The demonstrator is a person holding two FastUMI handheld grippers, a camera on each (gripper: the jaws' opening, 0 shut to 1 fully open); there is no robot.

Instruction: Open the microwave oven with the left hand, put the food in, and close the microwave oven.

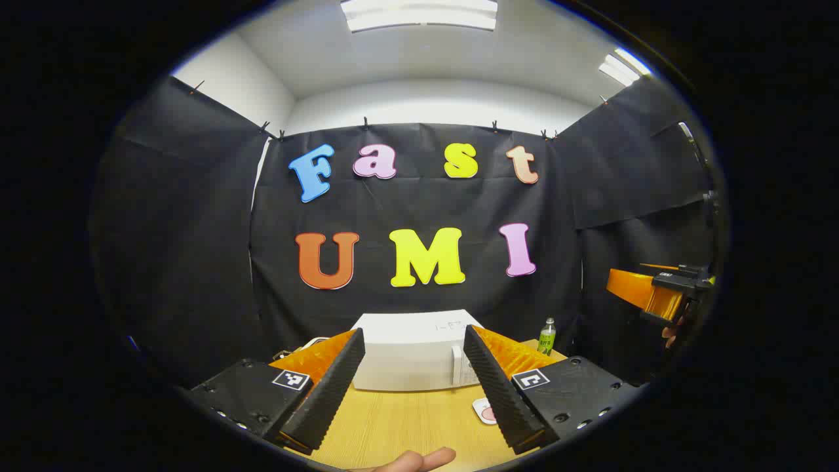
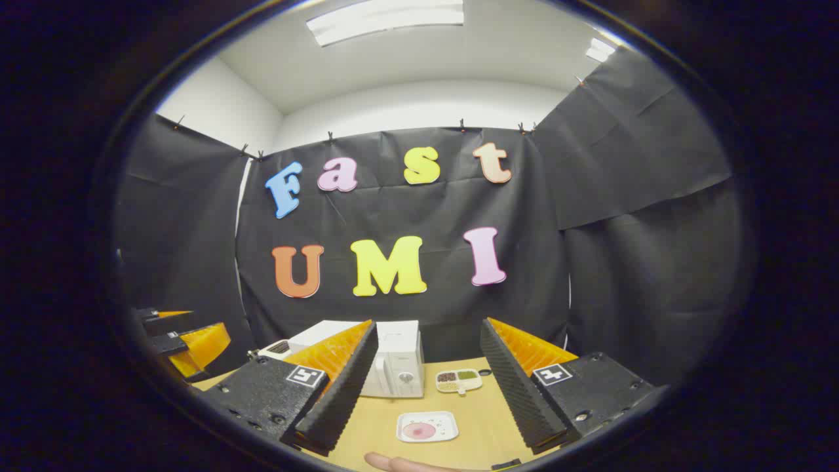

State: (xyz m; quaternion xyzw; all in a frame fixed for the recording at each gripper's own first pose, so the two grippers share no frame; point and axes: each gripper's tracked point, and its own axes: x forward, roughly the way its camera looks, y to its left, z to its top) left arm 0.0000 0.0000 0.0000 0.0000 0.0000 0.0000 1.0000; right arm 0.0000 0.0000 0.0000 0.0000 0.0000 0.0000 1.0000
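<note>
In the left gripper view, the left gripper (image 1: pixel 413 387) hangs with fingers spread wide; the microwave oven (image 1: pixel 413 357) sits at twelve o'clock, door closed — rigid, so take its door edge. In the right gripper view, the right gripper (image 2: pixel 426 393) is likewise agape; the food tray (image 2: pixel 427 427) lies at six o'clock — light, shallow, spillable.

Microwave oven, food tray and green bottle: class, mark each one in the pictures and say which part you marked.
microwave oven (image 1: pixel 403 360): left gripper view, its white front face.
food tray (image 2: pixel 427 427): right gripper view, middle of the white tray.
green bottle (image 1: pixel 546 339): left gripper view, its label.
</note>
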